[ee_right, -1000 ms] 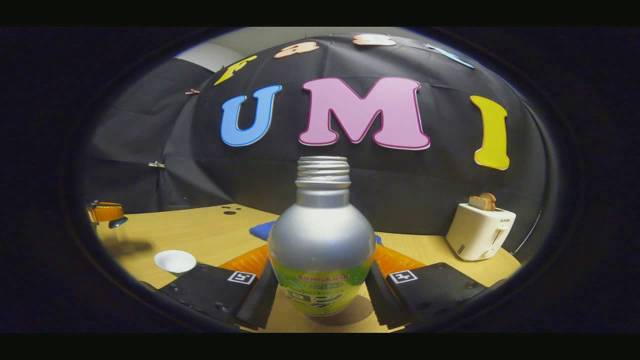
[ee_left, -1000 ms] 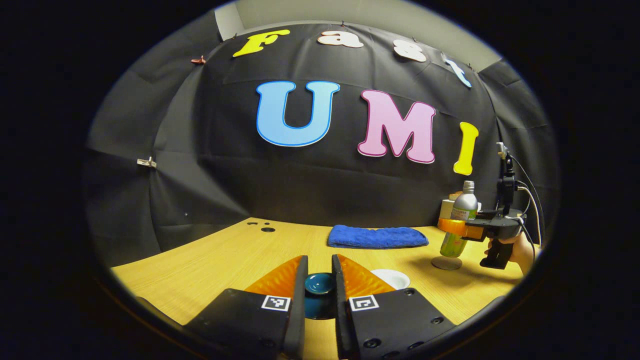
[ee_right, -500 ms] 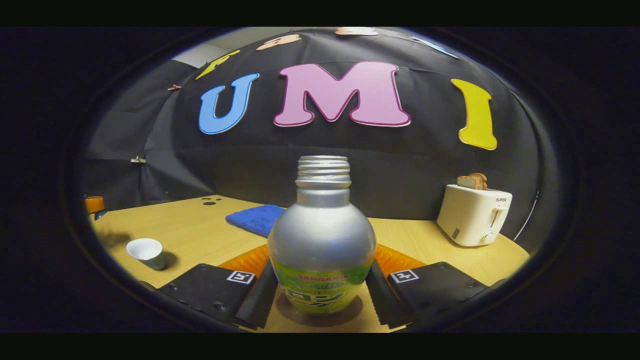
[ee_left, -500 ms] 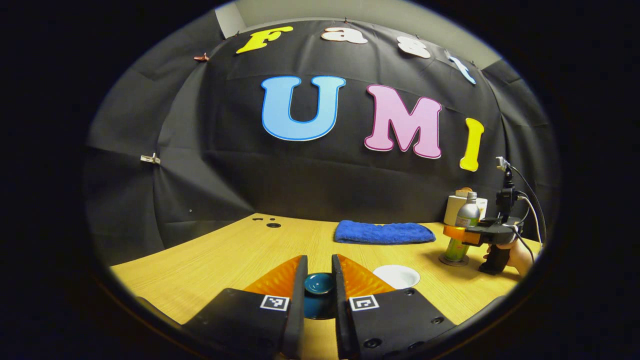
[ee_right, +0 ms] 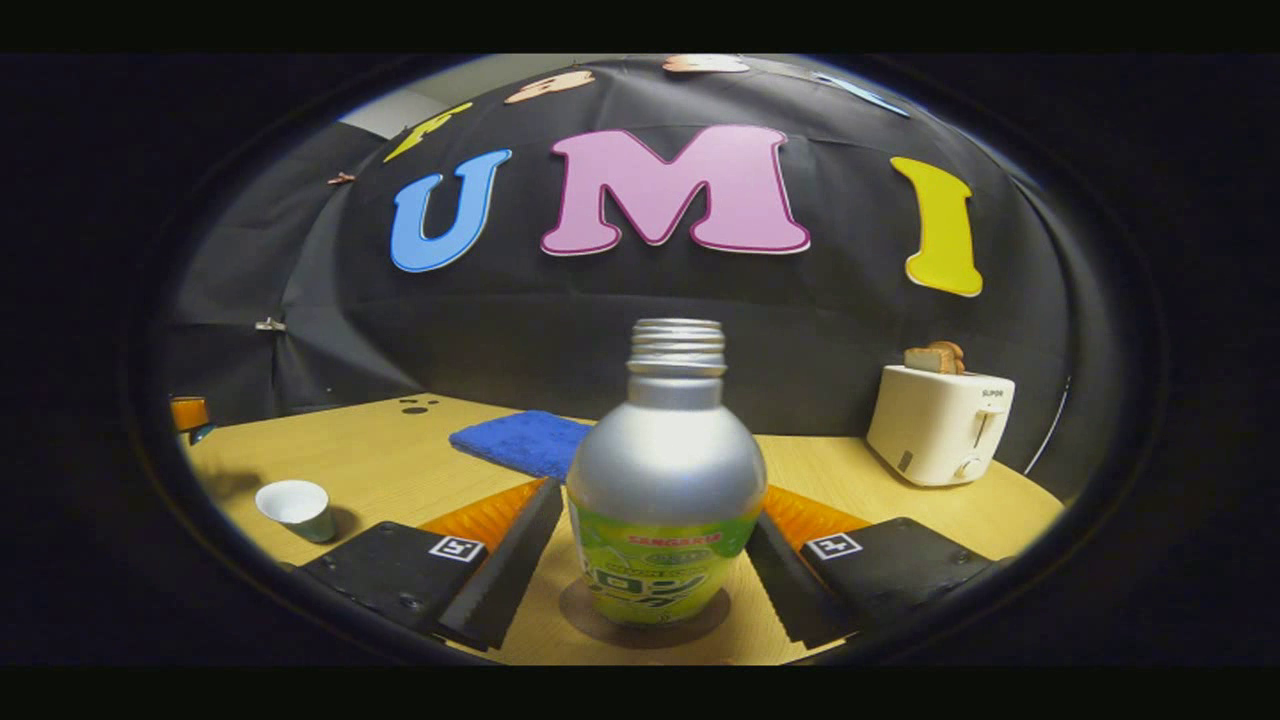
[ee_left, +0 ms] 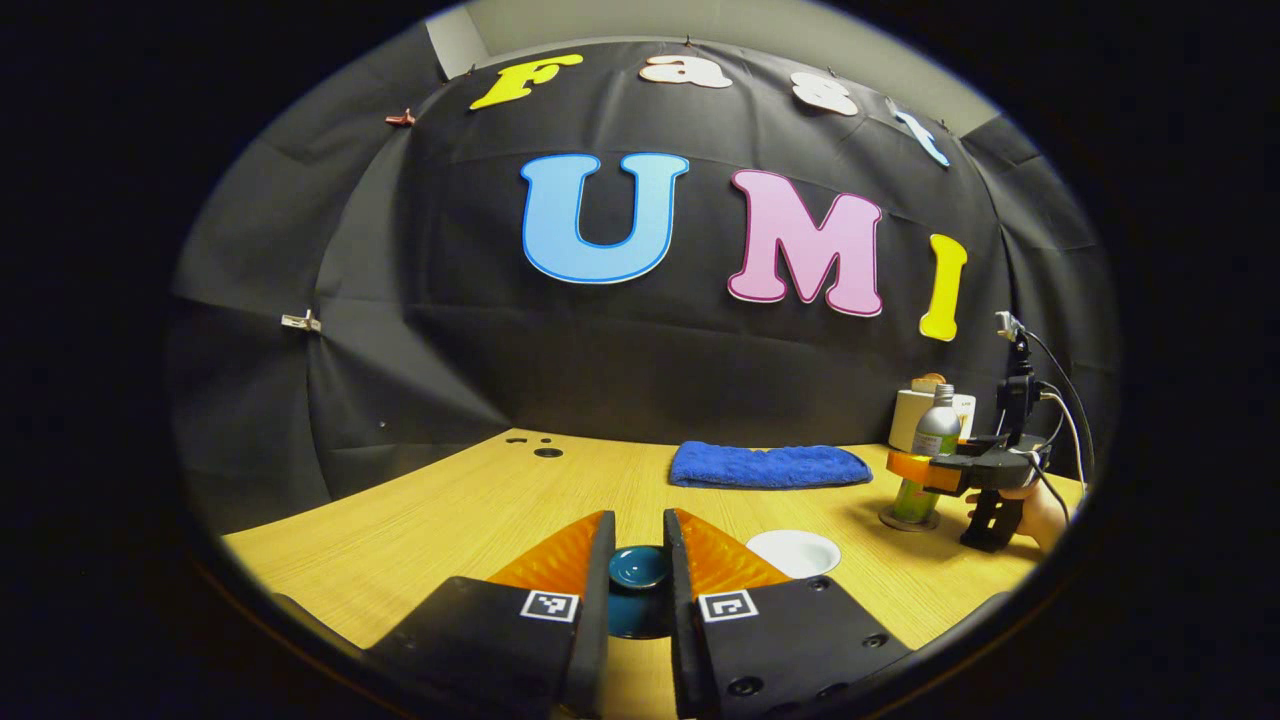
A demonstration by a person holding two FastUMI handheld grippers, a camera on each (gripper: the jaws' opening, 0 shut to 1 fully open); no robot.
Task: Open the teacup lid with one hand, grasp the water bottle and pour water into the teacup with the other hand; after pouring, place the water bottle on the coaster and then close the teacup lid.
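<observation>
In the right gripper view, the water bottle (ee_right: pixel 665 490) is standing upright on the round coaster (ee_right: pixel 643 630) on the wooden table (ee_right: pixel 400 465). The right gripper (ee_right: pixel 630 575) is sitting around the bottle with its jaws spread wide; there is a gap on each side. The white teacup (ee_right: pixel 296 507) is standing with no lid far off to the left. A blue towel (ee_right: pixel 520 441) is lying behind, and a toaster (ee_right: pixel 938 423) is sitting to the right.

In the left gripper view, the left gripper (ee_left: pixel 637 570) is squeezing the dark blue teacup lid (ee_left: pixel 639 570) between narrow jaws, probably lifted off the table. The teacup is sitting just to its right.
</observation>
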